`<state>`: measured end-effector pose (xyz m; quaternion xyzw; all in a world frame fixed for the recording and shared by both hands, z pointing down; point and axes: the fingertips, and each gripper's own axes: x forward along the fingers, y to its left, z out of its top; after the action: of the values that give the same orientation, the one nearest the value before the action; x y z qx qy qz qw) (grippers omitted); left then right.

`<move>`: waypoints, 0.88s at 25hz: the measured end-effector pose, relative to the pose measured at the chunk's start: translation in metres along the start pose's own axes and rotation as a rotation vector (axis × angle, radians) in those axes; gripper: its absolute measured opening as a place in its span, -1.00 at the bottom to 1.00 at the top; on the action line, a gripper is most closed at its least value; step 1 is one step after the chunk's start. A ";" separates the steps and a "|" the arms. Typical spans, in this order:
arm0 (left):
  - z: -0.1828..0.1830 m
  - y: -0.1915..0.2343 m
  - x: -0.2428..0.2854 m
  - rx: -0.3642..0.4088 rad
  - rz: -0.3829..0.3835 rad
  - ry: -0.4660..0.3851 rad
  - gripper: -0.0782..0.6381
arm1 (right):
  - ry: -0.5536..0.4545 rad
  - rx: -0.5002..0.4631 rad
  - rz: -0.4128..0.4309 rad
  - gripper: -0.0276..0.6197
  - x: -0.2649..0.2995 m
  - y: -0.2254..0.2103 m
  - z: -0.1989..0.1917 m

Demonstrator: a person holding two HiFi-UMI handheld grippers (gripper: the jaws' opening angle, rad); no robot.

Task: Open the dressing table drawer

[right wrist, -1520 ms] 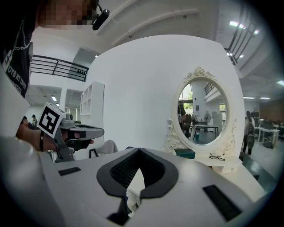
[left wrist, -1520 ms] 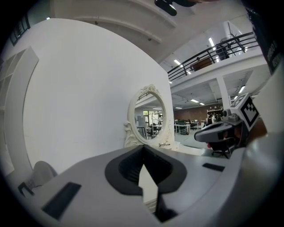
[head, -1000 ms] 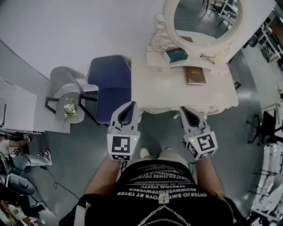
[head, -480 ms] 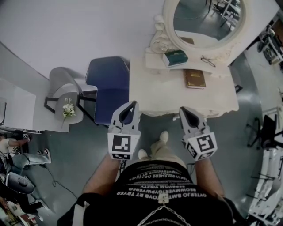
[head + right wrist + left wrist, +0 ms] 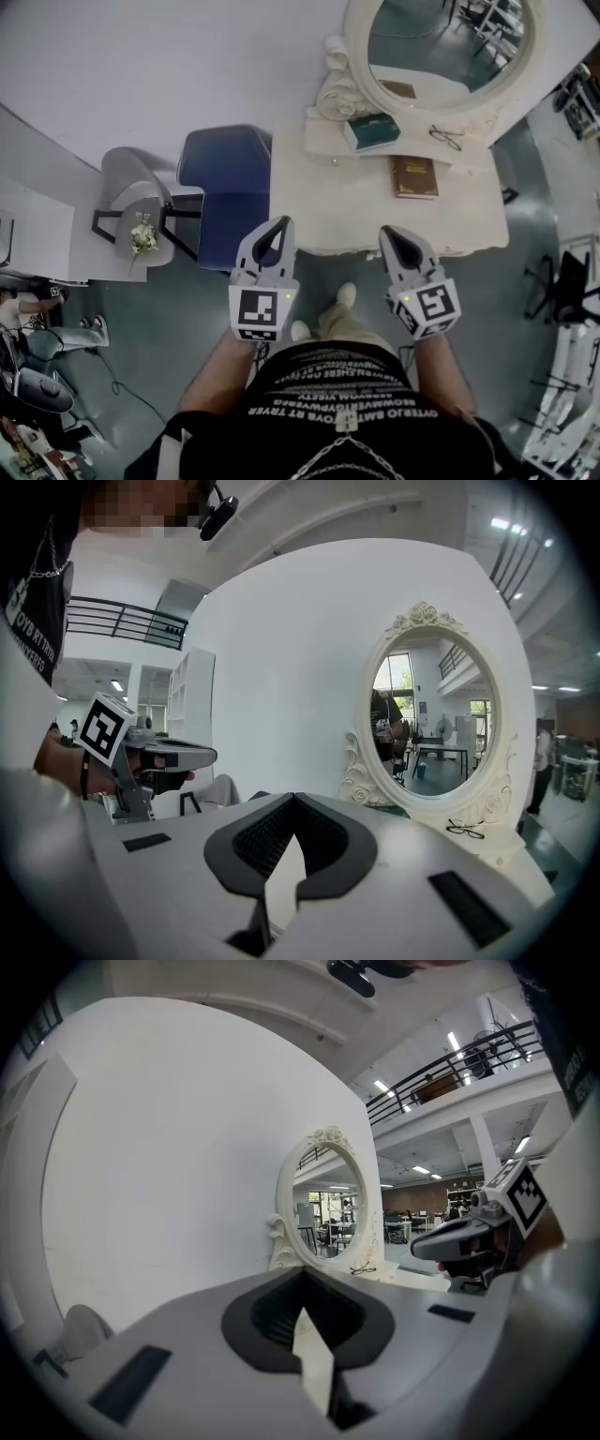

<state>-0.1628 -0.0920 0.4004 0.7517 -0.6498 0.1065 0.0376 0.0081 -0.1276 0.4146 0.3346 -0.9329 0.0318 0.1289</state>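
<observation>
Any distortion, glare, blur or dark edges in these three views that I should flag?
Head view: sharp and evenly lit, with a fisheye bend along the wall and no glare on the dressing table. Left gripper view: heavy barrel distortion, black corners, and the white wall bulges. Right gripper view: same dark vignette, a mosaic patch at top left, and the mirror is crisp, without glare.

Left gripper (image 5: pixel 302 1277): jaws together at tips, nothing held; pale sliver shows through gap lower down. Ahead, large white wall (image 5: pixel 169 1166). Oval mirror (image 5: pixel 328 1208) in cream carved frame stands on dressing table (image 5: pixel 412 1277); glasses (image 5: pixel 362 1268) lie at mirror's foot. Right gripper (image 5: pixel 419 1249) at right edge, marker cube (image 5: pixel 520 1194) above hand. Balcony railing (image 5: pixel 450 1063) upper right. Grey chair (image 5: pixel 80 1330) lower left.
</observation>
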 end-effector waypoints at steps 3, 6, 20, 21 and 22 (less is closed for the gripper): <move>0.003 0.000 0.013 -0.002 -0.002 0.002 -0.77 | -0.003 0.000 0.009 -0.91 0.009 -0.011 0.003; 0.006 0.001 0.026 -0.005 -0.005 0.005 -0.77 | 0.000 0.002 0.020 -0.91 0.018 -0.019 0.005; 0.020 -0.002 0.083 -0.025 0.009 0.020 -0.77 | -0.003 0.006 0.053 -0.91 0.046 -0.067 0.017; 0.021 -0.003 0.087 -0.022 0.012 0.020 -0.77 | -0.004 0.007 0.054 -0.91 0.048 -0.072 0.017; 0.022 -0.004 0.092 -0.018 0.014 0.021 -0.77 | -0.004 0.008 0.055 -0.91 0.049 -0.077 0.017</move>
<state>-0.1439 -0.1846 0.3983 0.7456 -0.6555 0.1090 0.0503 0.0164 -0.2196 0.4090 0.3095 -0.9419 0.0381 0.1248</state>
